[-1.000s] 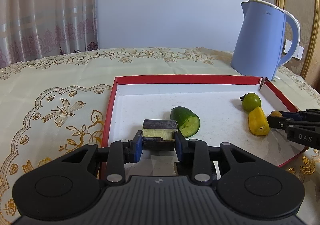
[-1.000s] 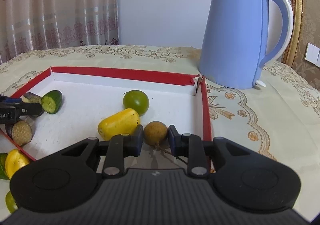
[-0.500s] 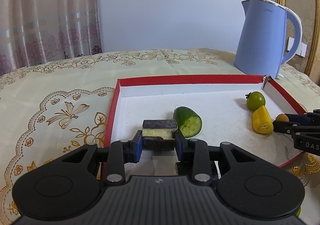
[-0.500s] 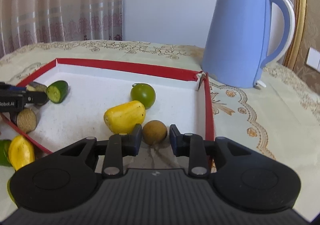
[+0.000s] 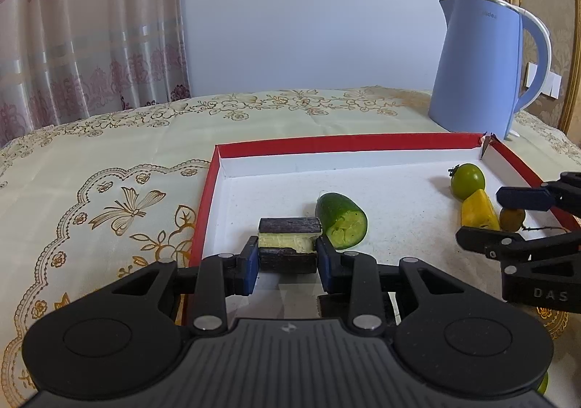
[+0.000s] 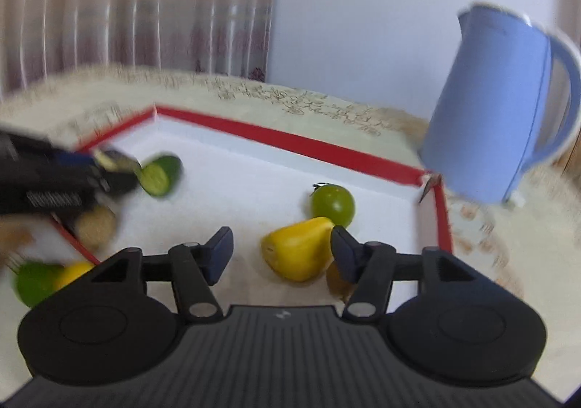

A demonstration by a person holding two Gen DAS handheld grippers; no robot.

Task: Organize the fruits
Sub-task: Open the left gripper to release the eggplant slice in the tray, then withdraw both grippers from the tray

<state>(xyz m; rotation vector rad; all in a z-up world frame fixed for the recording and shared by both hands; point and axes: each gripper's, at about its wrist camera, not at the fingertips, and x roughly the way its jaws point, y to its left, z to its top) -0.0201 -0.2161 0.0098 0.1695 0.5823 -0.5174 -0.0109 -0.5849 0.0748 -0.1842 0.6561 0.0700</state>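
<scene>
Dark-skinned and pale inside, the eggplant piece (image 5: 289,244) was still clamped between the left gripper (image 5: 287,260) fingers at lower centre, just inside the red-rimmed white tray (image 5: 348,146), beside the glossy cut cucumber (image 5: 341,220). At right, the right gripper (image 6: 281,248) had spread wide since half a second earlier, letting go of the small round brown fruit (image 5: 512,219), which lay between its fingers against the smooth yellow fruit (image 5: 478,212).

Right wrist view is smearing throughout: curtain (image 6: 138,5), tablecloth pattern (image 6: 308,99) and kettle (image 6: 504,103) are all blurring. The left gripper (image 6: 98,163) is streaking near the tray's (image 6: 290,135) left edge; what it is holding is unreadable there. A small brown fruit (image 6: 336,281) is hiding behind the right gripper's finger (image 6: 345,255). In the left wrist view, a green piece (image 5: 543,383) is barely showing at the bottom right edge.
</scene>
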